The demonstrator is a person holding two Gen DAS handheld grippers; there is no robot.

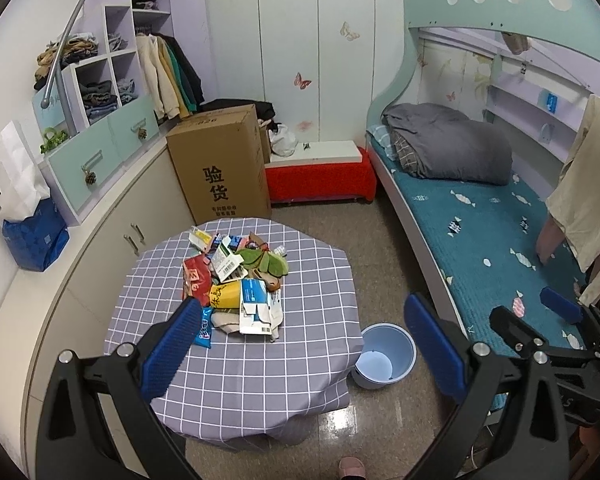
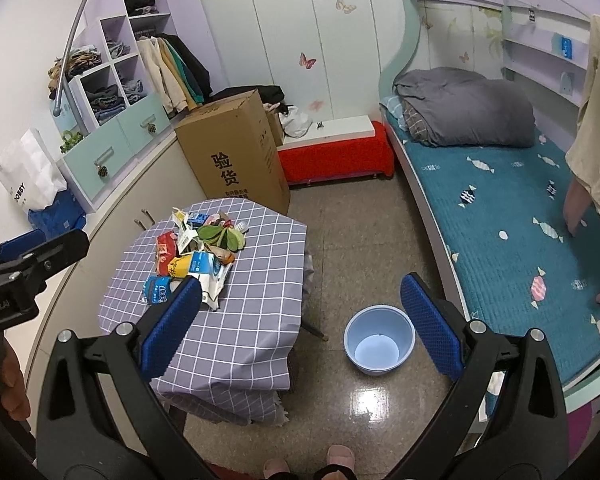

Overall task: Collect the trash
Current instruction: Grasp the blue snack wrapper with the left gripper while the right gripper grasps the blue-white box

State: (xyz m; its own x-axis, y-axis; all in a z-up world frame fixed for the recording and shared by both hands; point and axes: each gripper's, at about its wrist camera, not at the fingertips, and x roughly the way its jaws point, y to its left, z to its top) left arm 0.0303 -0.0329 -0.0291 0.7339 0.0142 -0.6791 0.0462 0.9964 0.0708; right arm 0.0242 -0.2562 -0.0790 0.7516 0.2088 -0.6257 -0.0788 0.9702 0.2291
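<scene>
a: status of both units?

b: left hand-held gripper is spread wide, jaws empty, raised well above the counter. right hand-held gripper is in the same condition: wide open, nothing between its pads, held above the floor between the counter and the bed.

a: location of the trash?

b: trash pile sits in one heap near the middle of the checked cloth: wrappers, a torn carton, a blue packet at the near edge, green leaves at the far side. the blue bin stands on the floor just beside the counter, empty as far as visible. no item is in it yet.

a: failure risks from here?

b: three, by judgement. first, items overlap; closing on one wrapper may drag neighbours off the counter edge. second, thin foil and flat card give little to clamp, so a shallow grip may slip during the carry to the bin. third, pads pressed too low may pinch the cloth and pull the whole heap. the bin also sits low and off to the side; a release from height may miss the opening.
</scene>
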